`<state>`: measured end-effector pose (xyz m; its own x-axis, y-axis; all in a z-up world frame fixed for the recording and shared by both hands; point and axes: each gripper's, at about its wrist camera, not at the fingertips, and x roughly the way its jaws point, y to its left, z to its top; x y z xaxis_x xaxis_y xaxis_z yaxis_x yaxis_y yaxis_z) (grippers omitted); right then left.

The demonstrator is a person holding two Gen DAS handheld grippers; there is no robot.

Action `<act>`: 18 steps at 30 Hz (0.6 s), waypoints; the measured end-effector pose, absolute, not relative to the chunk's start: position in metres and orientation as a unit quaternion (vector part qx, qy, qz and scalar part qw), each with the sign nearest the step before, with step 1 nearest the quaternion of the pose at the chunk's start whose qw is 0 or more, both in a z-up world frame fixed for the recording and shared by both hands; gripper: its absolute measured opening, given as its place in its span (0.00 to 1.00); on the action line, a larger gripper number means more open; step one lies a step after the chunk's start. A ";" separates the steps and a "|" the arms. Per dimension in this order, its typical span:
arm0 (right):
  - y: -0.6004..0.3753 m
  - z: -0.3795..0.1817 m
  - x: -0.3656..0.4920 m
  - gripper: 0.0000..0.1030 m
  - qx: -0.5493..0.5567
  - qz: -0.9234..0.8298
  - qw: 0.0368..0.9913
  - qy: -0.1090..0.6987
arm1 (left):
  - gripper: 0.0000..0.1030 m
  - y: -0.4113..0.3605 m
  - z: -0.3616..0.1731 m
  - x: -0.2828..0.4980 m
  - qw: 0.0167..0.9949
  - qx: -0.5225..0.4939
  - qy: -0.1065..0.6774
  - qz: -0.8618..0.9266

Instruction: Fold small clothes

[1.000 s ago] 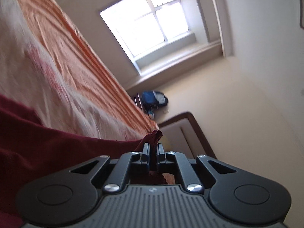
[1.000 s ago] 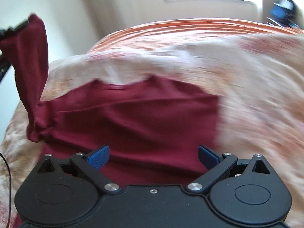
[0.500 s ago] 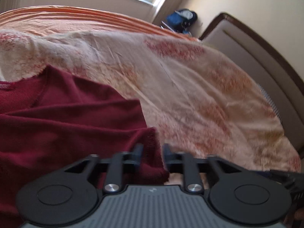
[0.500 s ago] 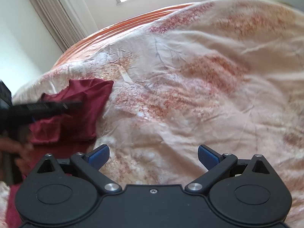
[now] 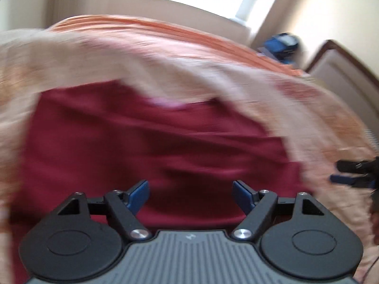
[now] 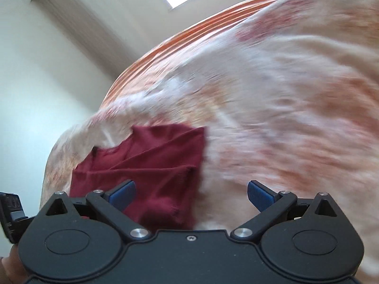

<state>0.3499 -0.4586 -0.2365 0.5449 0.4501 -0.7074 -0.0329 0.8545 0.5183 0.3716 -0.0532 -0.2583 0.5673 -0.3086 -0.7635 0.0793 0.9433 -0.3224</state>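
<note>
On the bed's patterned peach-and-cream bedspread [image 6: 296,108], near its left edge, lies a maroon knit shirt [image 6: 151,163], soft, creased, folded to a rough rectangle w/ a frayed hem. L gripper [image 5: 190,193] hovers over the cloth, blue pads parting, nothing pinched btwn them. R gripper [image 6: 190,193] is spread wide, empty, above the shirt's right edge. Both views motion-blurred.

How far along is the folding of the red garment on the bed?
Done: the red garment lies on the bedspread with a sleeve folded over its body. In hand: nothing; the left gripper has its jaws opening above the cloth, pads clear of it, and the right gripper is open too. Left: further folds likely; blur hides the final shape.
</note>
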 end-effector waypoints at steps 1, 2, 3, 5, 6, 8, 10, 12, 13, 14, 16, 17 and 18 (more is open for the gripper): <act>-0.447 -0.242 0.359 0.93 0.221 0.150 0.846 0.461 | 0.79 -0.040 -0.261 0.371 0.876 -0.126 0.456 -0.099; -0.439 -0.247 0.365 0.80 0.222 0.153 0.842 0.468 | 0.79 -0.029 -0.263 0.369 0.875 -0.125 0.458 -0.090; -0.432 -0.253 0.369 0.70 0.226 0.152 0.835 0.477 | 0.79 -0.020 -0.263 0.367 0.876 -0.126 0.458 -0.086; -0.421 -0.256 0.372 0.39 0.219 0.150 0.835 0.482 | 0.79 -0.007 -0.264 0.364 0.876 -0.127 0.457 -0.084; -0.415 -0.255 0.371 0.39 0.208 0.149 0.839 0.480 | 0.79 -0.004 -0.265 0.364 0.876 -0.125 0.458 -0.085; -0.407 -0.256 0.369 0.39 0.204 0.153 0.839 0.481 | 0.79 -0.001 -0.270 0.361 0.875 -0.124 0.460 -0.087; -0.400 -0.260 0.369 0.39 0.189 0.139 0.836 0.496 | 0.79 0.001 -0.275 0.362 0.874 -0.126 0.462 -0.089; -0.399 -0.263 0.369 0.39 0.191 0.127 0.830 0.509 | 0.79 0.004 -0.278 0.362 0.873 -0.127 0.461 -0.092; -0.400 -0.263 0.367 0.39 0.196 0.126 0.827 0.512 | 0.79 0.004 -0.278 0.362 0.873 -0.126 0.461 -0.094; -0.400 -0.263 0.366 0.38 0.194 0.128 0.823 0.518 | 0.79 0.003 -0.279 0.362 0.873 -0.126 0.462 -0.095; -0.397 -0.263 0.361 0.37 0.159 0.126 0.821 0.534 | 0.80 0.003 -0.281 0.364 0.871 -0.123 0.466 -0.097; -0.395 -0.264 0.357 0.41 0.113 0.109 0.825 0.543 | 0.80 0.002 -0.283 0.366 0.870 -0.122 0.468 -0.098; -0.397 -0.265 0.354 0.41 0.078 0.097 0.826 0.550 | 0.80 0.002 -0.284 0.367 0.869 -0.122 0.470 -0.099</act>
